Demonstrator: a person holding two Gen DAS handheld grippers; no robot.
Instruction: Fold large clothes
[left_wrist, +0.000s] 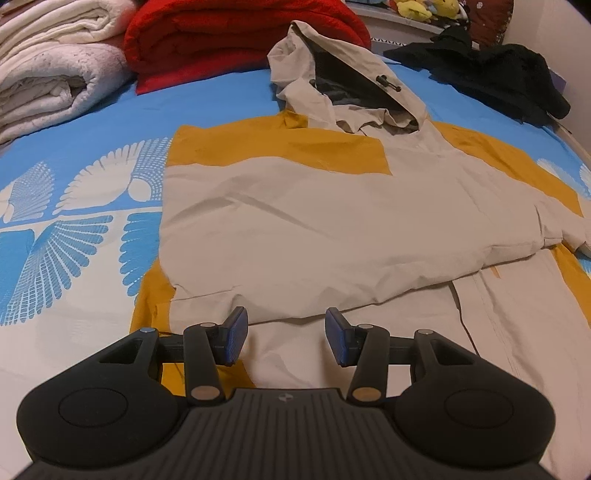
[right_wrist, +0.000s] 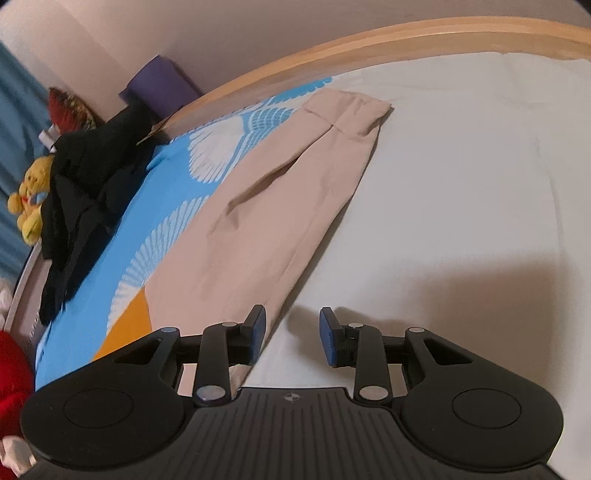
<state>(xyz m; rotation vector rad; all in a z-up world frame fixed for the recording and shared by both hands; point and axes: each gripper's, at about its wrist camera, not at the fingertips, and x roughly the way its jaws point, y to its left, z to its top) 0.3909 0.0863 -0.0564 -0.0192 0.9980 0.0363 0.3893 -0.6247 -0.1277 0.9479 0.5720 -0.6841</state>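
A beige and mustard hooded jacket (left_wrist: 332, 221) lies flat on the bed, hood (left_wrist: 347, 81) pointing away, with its left sleeve folded across the chest. My left gripper (left_wrist: 286, 339) is open and empty, hovering just over the jacket's lower hem. In the right wrist view the jacket's other sleeve (right_wrist: 280, 195) stretches out across the bed, cuff (right_wrist: 351, 110) at the far end. My right gripper (right_wrist: 291, 338) is open and empty beside the near end of that sleeve, its left finger (right_wrist: 256, 332) over the sleeve edge.
The bed has a blue and white patterned sheet (left_wrist: 74, 221). A red blanket (left_wrist: 229, 37) and white blankets (left_wrist: 48, 74) are stacked at the back left. A black garment (left_wrist: 491, 77) lies at the back right, with yellow plush toys (right_wrist: 31, 206) and the wooden bed rail (right_wrist: 369, 44) beyond.
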